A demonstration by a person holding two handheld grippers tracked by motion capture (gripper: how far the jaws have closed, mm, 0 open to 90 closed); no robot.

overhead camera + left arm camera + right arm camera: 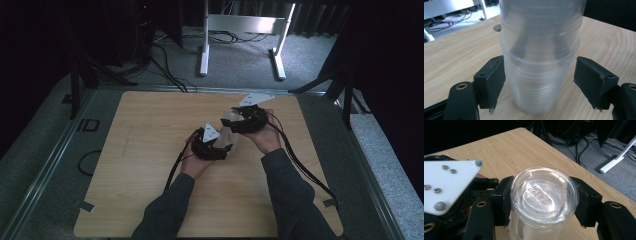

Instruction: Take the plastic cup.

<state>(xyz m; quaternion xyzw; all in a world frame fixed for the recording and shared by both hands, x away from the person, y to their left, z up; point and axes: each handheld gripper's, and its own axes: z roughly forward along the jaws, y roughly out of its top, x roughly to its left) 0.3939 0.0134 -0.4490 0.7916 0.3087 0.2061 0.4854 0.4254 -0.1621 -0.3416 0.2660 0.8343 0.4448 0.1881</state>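
Right fingers (586, 202) clamped from both sides on the upper cup (544, 192), just below its closed end, pads pressed against the clear wall. Left fingers (495, 80) standing partly open around the lower cup (536, 92): one pad at the wall, the other a little clear of it, so no real grip there.

Both cups clear plastic, upper one slipped over the lower, standing on the surface (150, 150) a little right of centre and nearer the far edge than the near one.

Judged as the separating step: upper cup gripped for lifting, lower one not yet pinned. Next move probably calls for closing the left fingers squarely on the lower cup, below the overlapping rim, then drawing the upper cup straight up along the stack without tilting; otherwise likely to lift both together.

Long axis of the stack upright. Closed end of the upper cup pointing up, embossed lettering showing on it; lower cup narrowing towards the surface.
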